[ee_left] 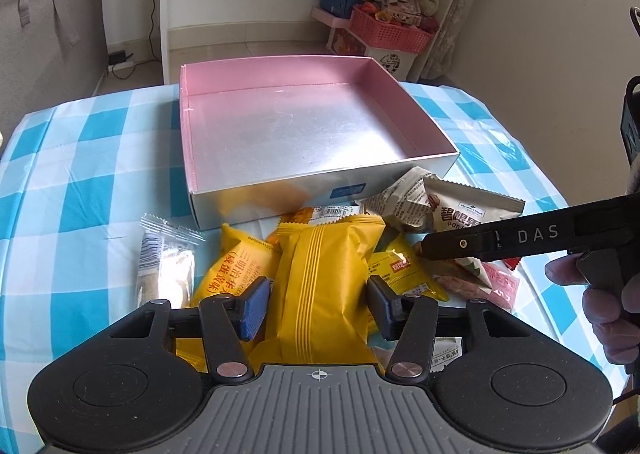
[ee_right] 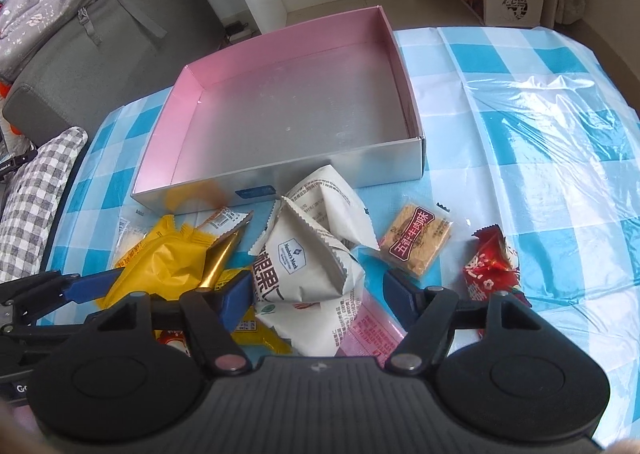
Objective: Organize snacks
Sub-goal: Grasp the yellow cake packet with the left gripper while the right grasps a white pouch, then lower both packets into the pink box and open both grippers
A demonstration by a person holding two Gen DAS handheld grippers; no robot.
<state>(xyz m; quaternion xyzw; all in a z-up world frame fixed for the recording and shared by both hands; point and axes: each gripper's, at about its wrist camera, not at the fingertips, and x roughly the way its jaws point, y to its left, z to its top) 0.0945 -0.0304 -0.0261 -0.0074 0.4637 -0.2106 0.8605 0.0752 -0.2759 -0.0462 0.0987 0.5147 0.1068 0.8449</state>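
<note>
Yellow packet [ee_left: 320,286] fills the space between the blue pads of the left gripper [ee_left: 318,306], lying lengthwise along the fingers; the pads sit close on either side, but whether they already press on the wrapper cannot be told. The right gripper [ee_right: 318,294] straddles a white packet [ee_right: 304,266] in much the same way, one pad against its left edge, the other standing clear of it, so nothing is clamped there yet. Both tools tilt down into the heap of snacks on the checked tablecloth [ee_right: 520,158], probably so each can lift one item at once. Just behind the pile stands the empty box [ee_left: 280,126], pink inside with silver walls, its near wall touching the snacks, handy for short transfers. A cracker pack [ee_right: 416,238] and a red sweet [ee_right: 492,266] lie apart to the right.
</note>
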